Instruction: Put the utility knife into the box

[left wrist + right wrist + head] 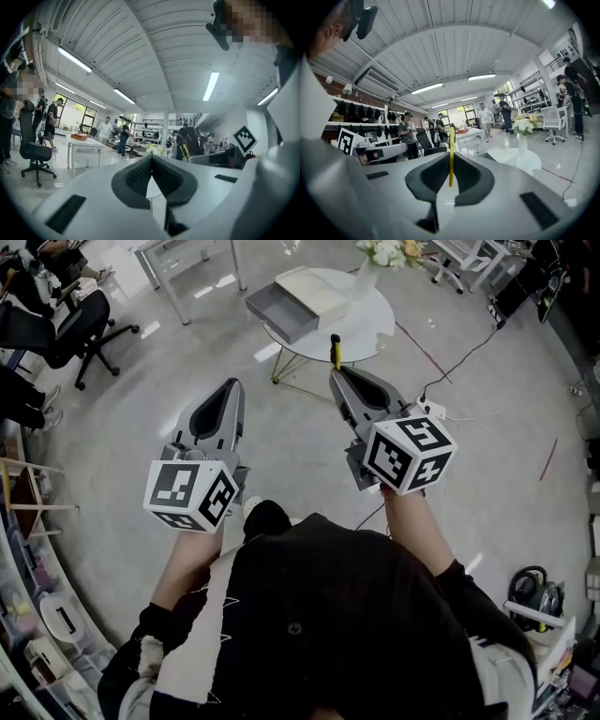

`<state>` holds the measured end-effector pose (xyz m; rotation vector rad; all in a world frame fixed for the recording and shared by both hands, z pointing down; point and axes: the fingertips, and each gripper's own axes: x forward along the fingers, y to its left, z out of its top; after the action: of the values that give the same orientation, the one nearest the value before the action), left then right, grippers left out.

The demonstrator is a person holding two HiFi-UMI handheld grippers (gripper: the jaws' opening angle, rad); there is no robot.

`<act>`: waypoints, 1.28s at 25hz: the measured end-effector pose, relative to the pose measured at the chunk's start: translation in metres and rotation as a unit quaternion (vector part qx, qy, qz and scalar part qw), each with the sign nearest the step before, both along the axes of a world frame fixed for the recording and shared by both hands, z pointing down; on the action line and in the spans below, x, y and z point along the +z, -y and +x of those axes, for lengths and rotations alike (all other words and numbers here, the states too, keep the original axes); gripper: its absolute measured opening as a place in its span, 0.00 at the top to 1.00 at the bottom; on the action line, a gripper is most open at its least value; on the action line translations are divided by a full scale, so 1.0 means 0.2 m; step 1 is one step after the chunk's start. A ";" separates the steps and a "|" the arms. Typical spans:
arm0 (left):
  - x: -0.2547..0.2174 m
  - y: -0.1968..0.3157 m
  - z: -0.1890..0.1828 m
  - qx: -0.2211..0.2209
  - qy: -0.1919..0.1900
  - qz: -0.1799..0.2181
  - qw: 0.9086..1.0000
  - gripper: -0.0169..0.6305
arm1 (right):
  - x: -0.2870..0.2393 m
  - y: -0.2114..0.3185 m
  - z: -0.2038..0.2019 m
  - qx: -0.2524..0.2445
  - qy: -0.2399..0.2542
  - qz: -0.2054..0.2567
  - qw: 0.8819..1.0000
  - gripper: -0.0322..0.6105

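Right gripper [336, 371] is pinching the knife [335, 351] tight – its long axis pointing straight out toward the table [375, 329] – where the box [298, 331] is sitting ahead & left of the tip; left gripper [232, 385], closed w/ nothing in it, is hanging farther back from the table.

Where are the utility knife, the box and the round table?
utility knife [336, 354], head view, yellow handle.
box [281, 310], head view, bare grey inside.
round table [370, 320], head view, bare white top.
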<state>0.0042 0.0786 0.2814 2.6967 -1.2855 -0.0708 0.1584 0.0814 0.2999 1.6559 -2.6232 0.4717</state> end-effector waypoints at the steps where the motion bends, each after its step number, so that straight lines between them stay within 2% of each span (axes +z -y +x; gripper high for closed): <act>1: 0.01 0.01 0.00 -0.001 -0.002 -0.003 1.000 0.96 | 0.01 0.01 0.00 0.000 0.001 -0.002 1.000 0.90; 7: 0.04 0.14 -0.01 0.002 -0.007 -0.013 1.000 0.96 | 0.04 0.13 0.01 0.008 0.005 -0.008 1.000 0.90; 14: 0.08 0.40 0.00 0.019 -0.012 -0.019 1.000 0.96 | 0.09 0.37 -0.01 0.019 0.005 -0.021 1.000 0.90; 20: 0.13 0.72 -0.06 0.039 -0.037 -0.051 0.997 0.96 | 0.16 0.66 -0.06 0.038 0.009 -0.039 0.998 0.90; 24: 0.10 0.96 -0.07 0.052 -0.018 -0.042 0.998 0.96 | 0.13 0.87 -0.08 0.051 0.010 -0.039 0.998 0.90; 32: 0.04 1.35 -0.13 0.080 -0.008 -0.030 0.996 0.96 | 0.07 1.23 -0.13 0.081 0.007 -0.032 0.996 0.90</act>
<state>-0.0226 -0.1912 0.2891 2.7299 -1.0467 -0.0340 0.1319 -0.1654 0.3144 1.8594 -2.4668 0.5660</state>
